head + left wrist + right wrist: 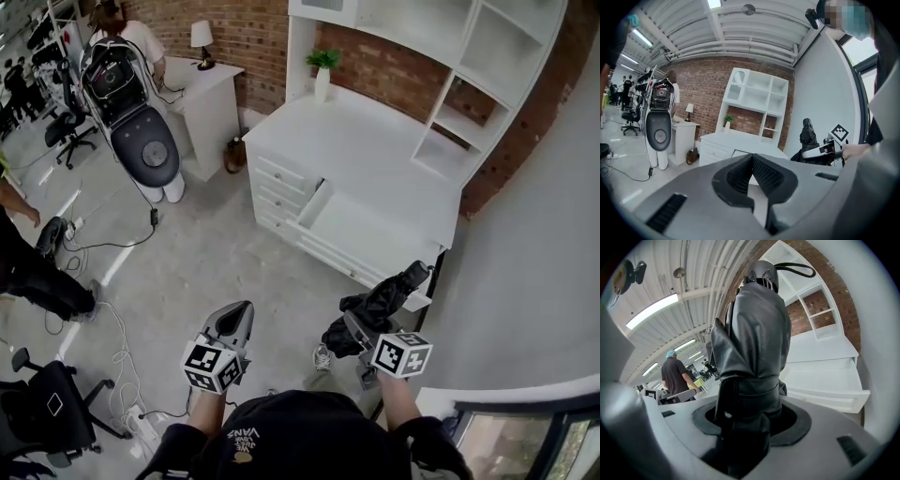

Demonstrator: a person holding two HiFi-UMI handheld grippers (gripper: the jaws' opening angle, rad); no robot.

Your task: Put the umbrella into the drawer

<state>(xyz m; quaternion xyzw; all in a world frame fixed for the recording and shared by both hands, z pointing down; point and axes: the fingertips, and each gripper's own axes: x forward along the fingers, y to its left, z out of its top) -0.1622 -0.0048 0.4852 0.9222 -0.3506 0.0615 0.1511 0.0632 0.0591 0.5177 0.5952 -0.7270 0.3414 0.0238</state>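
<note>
A folded black umbrella [389,295] stands up out of my right gripper [361,330], whose jaws are shut on its lower part. In the right gripper view the umbrella [754,333] fills the middle, strap loop on top, and the right gripper [750,416] clamps it. The white desk's top drawer [375,234] is pulled open ahead of the umbrella and shows bare inside [825,380]. My left gripper [230,328] hangs over the floor to the left, shut with nothing in it; its pads [764,171] meet at the tip. From there the umbrella [808,138] shows at right.
A white desk [366,141] with a shelf unit [487,56] and a potted plant [323,67] stands against the brick wall. A white-and-black machine [141,127], a small lamp table [211,94], floor cables [112,328], an office chair [47,403] and a person [28,272] are at left.
</note>
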